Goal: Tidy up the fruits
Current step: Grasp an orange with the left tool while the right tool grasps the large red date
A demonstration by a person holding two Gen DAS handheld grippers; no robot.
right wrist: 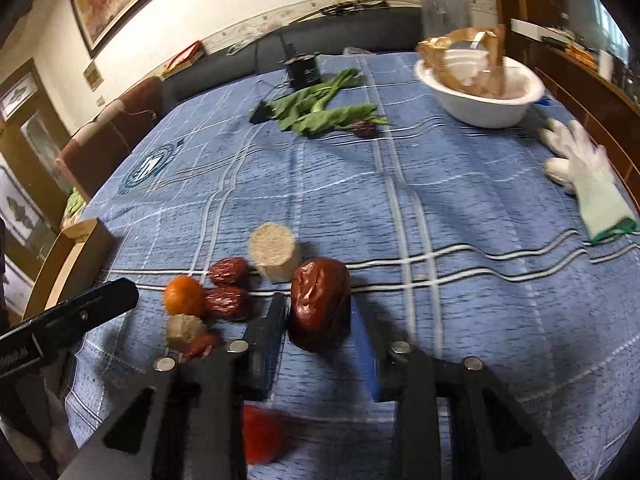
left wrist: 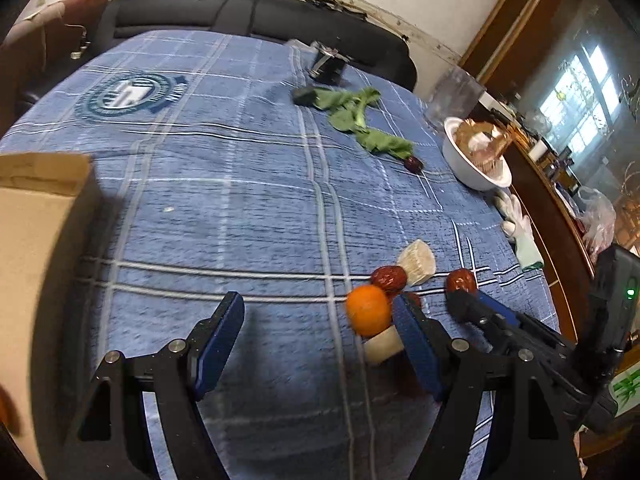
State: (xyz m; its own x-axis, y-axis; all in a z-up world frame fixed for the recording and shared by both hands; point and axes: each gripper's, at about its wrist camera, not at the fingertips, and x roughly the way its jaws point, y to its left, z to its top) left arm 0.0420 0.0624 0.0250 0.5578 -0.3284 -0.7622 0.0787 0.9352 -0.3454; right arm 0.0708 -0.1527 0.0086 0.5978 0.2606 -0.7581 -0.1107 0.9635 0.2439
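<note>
My right gripper (right wrist: 320,316) is clenched on a wrinkled red date (right wrist: 319,306), its two fingers pressed against the fruit's sides just above the blue checked cloth (right wrist: 440,184). My left gripper (left wrist: 318,344) is released, jaws standing wide with only cloth between them; its right finger sits just beside a small orange (left wrist: 368,311).

Left of the held date lies a little cluster: the orange, two more dates (right wrist: 228,294), a pale cut chunk (right wrist: 185,331) touching the orange, and a round pale stub (right wrist: 275,252) standing just beyond them. Something red and blurred (right wrist: 262,434) shows near me under the right gripper; I cannot tell what it is.

Far across the cloth lie green leaves (right wrist: 320,108) with another dark date (right wrist: 364,128) at their right end. A white bowl (right wrist: 480,108) sits at the far right, a white glove (right wrist: 584,176) nearer on the right edge, and a cardboard box (left wrist: 36,216) at the left.
</note>
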